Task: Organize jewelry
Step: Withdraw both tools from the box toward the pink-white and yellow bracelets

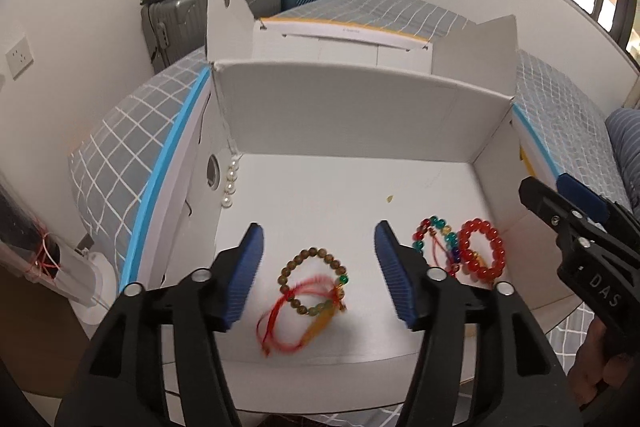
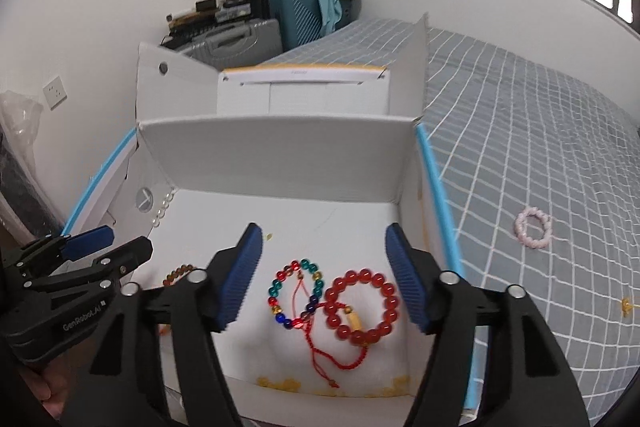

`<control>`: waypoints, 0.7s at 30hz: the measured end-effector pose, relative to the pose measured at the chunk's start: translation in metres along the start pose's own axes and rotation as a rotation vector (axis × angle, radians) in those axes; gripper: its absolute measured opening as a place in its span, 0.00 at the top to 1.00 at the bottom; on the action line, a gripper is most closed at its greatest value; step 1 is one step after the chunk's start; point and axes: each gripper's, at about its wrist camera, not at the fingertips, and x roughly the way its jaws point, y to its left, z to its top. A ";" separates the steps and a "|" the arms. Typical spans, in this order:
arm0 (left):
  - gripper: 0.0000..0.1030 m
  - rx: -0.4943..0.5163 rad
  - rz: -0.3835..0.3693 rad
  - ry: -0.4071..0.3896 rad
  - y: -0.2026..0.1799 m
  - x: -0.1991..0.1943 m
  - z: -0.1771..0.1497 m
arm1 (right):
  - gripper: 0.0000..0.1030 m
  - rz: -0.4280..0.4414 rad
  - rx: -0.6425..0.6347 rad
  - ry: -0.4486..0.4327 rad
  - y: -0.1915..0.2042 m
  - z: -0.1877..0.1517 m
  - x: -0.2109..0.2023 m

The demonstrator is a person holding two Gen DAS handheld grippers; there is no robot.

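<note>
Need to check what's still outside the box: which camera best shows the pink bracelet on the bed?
The right wrist view. The pink bracelet lies in full sight on the checked bedspread, right of the white box. The left wrist view does not show it.

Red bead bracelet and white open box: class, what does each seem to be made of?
Red bead bracelet: glossy translucent beads, probably glass or resin, judging by their highlights. White open box: matte corrugated board, perhaps plastic, with faint ribbing on its walls.
</note>
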 end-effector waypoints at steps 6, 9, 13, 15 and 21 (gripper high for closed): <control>0.32 0.023 -0.017 -0.031 -0.021 -0.010 0.005 | 0.26 -0.034 0.028 -0.046 -0.025 0.004 -0.020; 0.26 0.037 -0.027 -0.045 -0.033 -0.013 0.007 | 0.21 -0.058 0.044 -0.068 -0.040 0.006 -0.030; 0.19 0.064 -0.049 -0.067 -0.053 -0.017 0.011 | 0.16 -0.090 0.067 -0.089 -0.061 0.005 -0.041; 0.16 0.073 -0.063 -0.073 -0.062 -0.019 0.012 | 0.13 -0.107 0.078 -0.095 -0.071 0.004 -0.047; 0.10 0.114 -0.103 -0.107 -0.097 -0.024 0.016 | 0.09 -0.157 0.116 -0.118 -0.104 0.000 -0.062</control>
